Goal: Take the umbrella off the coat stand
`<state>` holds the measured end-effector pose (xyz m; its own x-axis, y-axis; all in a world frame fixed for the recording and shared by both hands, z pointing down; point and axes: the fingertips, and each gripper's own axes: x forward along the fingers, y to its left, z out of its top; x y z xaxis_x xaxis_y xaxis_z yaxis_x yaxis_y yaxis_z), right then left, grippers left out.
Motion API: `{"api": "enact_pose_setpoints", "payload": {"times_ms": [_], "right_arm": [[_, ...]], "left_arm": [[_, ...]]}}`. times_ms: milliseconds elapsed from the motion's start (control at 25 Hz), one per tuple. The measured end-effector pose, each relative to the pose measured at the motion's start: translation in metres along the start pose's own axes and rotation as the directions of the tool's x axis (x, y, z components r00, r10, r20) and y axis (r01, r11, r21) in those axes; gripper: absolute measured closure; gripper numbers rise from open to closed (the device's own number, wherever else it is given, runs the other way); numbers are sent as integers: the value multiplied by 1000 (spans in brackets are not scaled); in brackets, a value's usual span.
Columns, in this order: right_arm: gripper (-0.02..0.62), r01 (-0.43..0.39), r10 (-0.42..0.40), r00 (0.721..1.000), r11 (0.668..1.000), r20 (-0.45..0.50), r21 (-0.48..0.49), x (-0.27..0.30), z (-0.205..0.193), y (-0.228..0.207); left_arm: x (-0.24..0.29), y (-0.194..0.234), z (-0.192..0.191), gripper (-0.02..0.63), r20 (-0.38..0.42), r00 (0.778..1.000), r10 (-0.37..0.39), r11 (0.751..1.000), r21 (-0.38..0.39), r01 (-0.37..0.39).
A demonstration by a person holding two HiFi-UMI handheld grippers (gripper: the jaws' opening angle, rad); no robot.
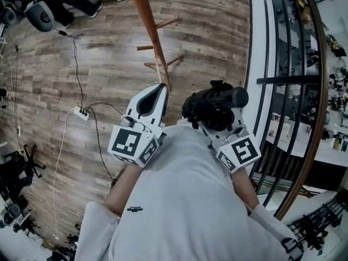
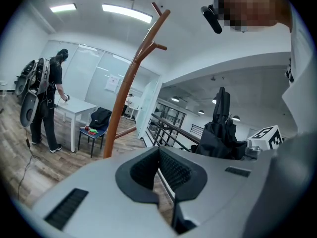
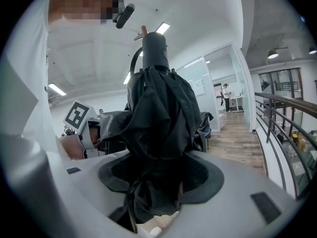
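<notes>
The black folded umbrella [image 1: 215, 109] sits squeezed in the right claw [image 3: 159, 180], off the brown wooden coat stand [image 1: 154, 34] standing nearby.

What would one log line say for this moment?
right gripper: shut on folded black umbrella | umbrella: clear of coat stand | left gripper: shut, empty

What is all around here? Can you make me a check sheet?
Surface: wooden plank floor.
Job's things: black folded umbrella, off the brown coat stand; the pegs in view are bare.
Clutter: black bag on a chair beside a white table.
Grippers: right tongs shut on the umbrella; left tongs shut, holding nothing.
Cables: power strip on the floor, cables running off it.
Surroundings: black railing on the right; a person stands at the table.
</notes>
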<state>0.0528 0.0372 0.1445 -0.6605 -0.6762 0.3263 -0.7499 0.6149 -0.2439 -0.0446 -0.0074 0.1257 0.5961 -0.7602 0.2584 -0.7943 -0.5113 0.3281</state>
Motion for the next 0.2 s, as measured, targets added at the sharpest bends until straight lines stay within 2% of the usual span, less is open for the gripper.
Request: {"api": "enact_pose_setpoints", "payload": {"times_ms": [200], "right_arm": [[328, -1, 1, 1000, 1000, 0, 6, -2, 1, -5]], "left_arm": [[3, -1, 0, 586, -1, 1000, 3, 1000, -3, -3]]}}
